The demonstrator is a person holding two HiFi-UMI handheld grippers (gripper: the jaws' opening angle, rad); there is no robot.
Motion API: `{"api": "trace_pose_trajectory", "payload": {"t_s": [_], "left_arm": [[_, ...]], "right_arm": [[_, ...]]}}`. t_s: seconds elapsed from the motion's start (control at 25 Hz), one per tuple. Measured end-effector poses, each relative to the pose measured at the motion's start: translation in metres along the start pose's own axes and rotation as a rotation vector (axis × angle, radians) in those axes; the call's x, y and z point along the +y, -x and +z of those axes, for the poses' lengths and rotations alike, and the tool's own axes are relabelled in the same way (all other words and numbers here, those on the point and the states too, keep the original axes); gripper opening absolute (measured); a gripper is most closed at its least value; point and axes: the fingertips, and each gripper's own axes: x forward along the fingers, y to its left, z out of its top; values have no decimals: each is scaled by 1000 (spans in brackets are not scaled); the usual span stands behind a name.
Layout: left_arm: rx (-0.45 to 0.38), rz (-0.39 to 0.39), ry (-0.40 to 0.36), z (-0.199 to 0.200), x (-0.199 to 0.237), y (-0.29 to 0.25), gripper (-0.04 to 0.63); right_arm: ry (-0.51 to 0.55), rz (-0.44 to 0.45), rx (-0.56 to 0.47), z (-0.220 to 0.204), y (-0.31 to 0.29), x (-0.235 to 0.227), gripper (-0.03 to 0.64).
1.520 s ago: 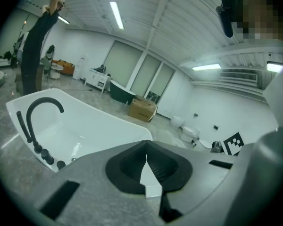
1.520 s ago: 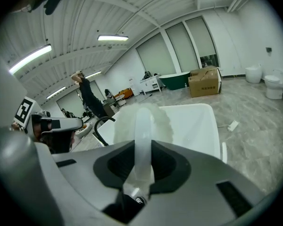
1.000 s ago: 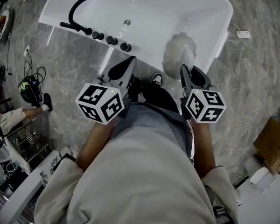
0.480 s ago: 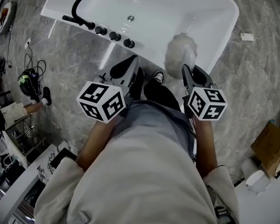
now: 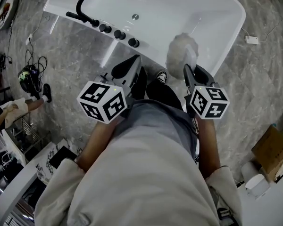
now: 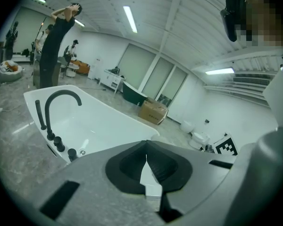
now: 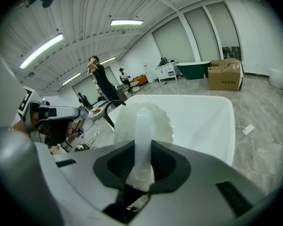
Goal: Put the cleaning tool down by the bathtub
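"What are your tongs holding just now?"

"My right tongs (image 7: 142, 160) are clamping the pale plastic handle of the white, fluffy, round-headed cleaning tool (image 7: 142, 119). My left tongs (image 6: 146, 166) are closed on nothing. The fluffy head is hanging over the near rim of the white rounded bathtub (image 5: 179, 11), towards its right end."

"So how are you setting it down well?"

"I'm planning to draw it back off the rim and lower it onto the grey marbled floor (image 5: 254, 88) by the tub's right end. The head should touch first, and I'm opening only once the handle is resting. It's looking light and head-heavy, so it may tip."

"Enough room there?"

"The right side is looking open. A small white box on a cable (image 5: 251, 40) is lying near the tub's far right corner, and a brown cardboard box (image 5: 272, 147) is sitting well apart. I'm avoiding the left, where a black arched tap (image 5: 79, 4) and black round knobs (image 5: 119, 34) are lining the near rim. A dark bundle of cables (image 5: 27, 75) is lying on the floor beyond. My black shoe (image 5: 159, 79) is standing just beside the rim."
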Motion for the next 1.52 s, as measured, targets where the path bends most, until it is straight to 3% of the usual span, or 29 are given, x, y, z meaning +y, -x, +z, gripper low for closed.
{"api": "trace_pose_trajectory", "payload": {"t_s": [0.96,1.52], "left_arm": [[10,8,50,-11,14,13,5],[13,7,74,-13,25,16,5]], "right_arm": [[41,74,126,-25,-21,15,75],[50,75,216,-52,-44,12,75]]}}
